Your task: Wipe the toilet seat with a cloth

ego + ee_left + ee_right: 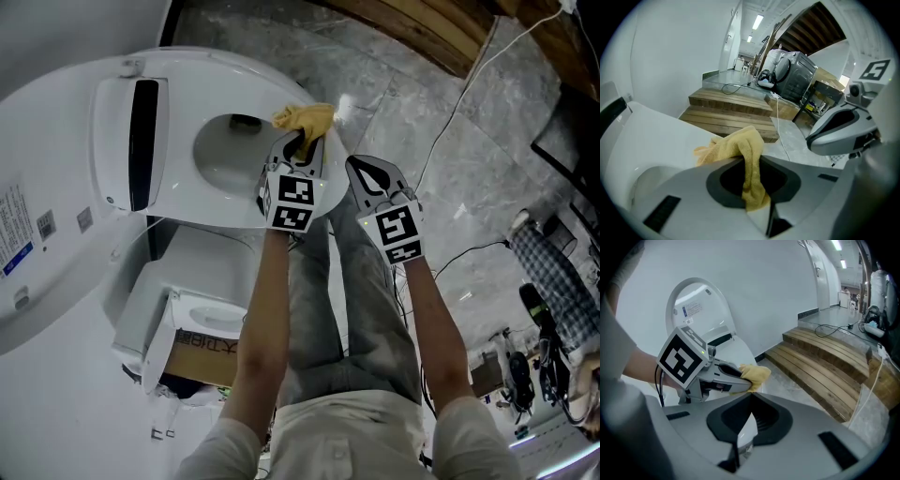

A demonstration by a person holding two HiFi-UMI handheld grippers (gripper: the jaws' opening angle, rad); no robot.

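A white toilet seat point(246, 103) rings the bowl, with its lid point(37, 216) raised at the left. A yellow cloth point(305, 120) point(740, 150) point(756, 375) lies bunched on the seat's right rim, and my left gripper point(302, 142) is shut on it. In the left gripper view the cloth hangs down between the jaws over the white seat point(661, 136). My right gripper point(367, 174) hovers just right of the seat, shut, with nothing in it. The right gripper view shows the left gripper point(750, 385) holding the cloth.
Wooden steps point(829, 366) point(726, 115) rise beyond the toilet. A white cable point(464, 98) runs across the grey marble floor point(422, 112). A cardboard box point(202, 352) stands by the toilet base. The person's legs point(328, 281) stand in front of the bowl.
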